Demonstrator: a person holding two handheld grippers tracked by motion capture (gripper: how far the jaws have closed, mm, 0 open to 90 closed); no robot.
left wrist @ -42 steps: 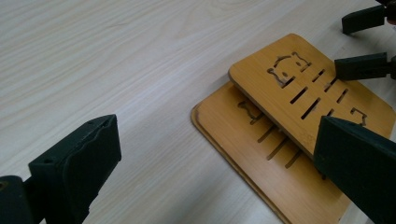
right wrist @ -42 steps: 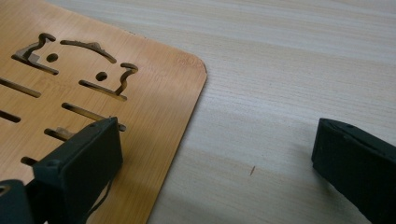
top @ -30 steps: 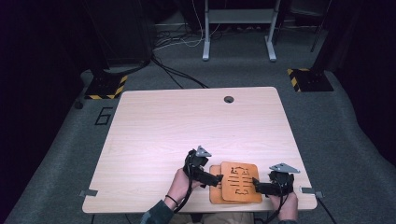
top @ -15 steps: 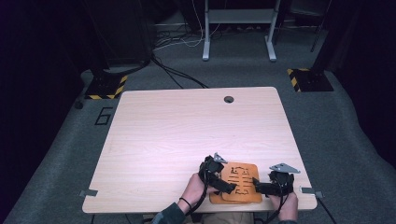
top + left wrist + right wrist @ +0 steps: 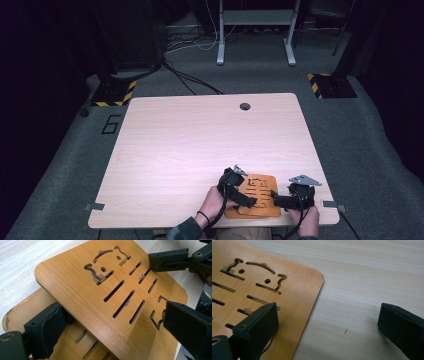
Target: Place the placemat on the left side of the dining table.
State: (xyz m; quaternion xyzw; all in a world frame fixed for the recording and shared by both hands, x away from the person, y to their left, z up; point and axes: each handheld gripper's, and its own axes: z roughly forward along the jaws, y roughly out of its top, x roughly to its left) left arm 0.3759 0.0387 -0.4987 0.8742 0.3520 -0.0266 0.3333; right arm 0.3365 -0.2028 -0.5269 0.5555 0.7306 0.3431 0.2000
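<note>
Bamboo boards, two of them stacked and slotted with a cut-out animal pattern, lie at the near edge of the table [image 5: 165, 145], right of centre.

High view: the upper board [image 5: 257, 192] rests askew on the lower board [image 5: 235, 212]. The left gripper [image 5: 248, 200] reaches over the stack from its left; the right gripper [image 5: 276, 200] sits level at the stack's right edge.

Left gripper view: the upper board [image 5: 100, 290] lies between the spread jaws, one jaw at its near-left edge above the lower board [image 5: 30, 307], the other over its right side. The jaws have just been closing a little on it, yet they stand wide and a firm pinch cannot be confirmed. The right gripper [image 5: 172, 262] shows far right, its tip over the board.

Right gripper view: the jaws stand released, one above the upper board [image 5: 262, 290], the other over bare table [image 5: 362, 277], with nothing clamped.

Advice for the step, judged as lifting or shifting the top board: seat one left jaw fully under the overhanging edge, close squarely across the thickness, and steady the lower board with the right gripper so that the stack does not slide.
</note>
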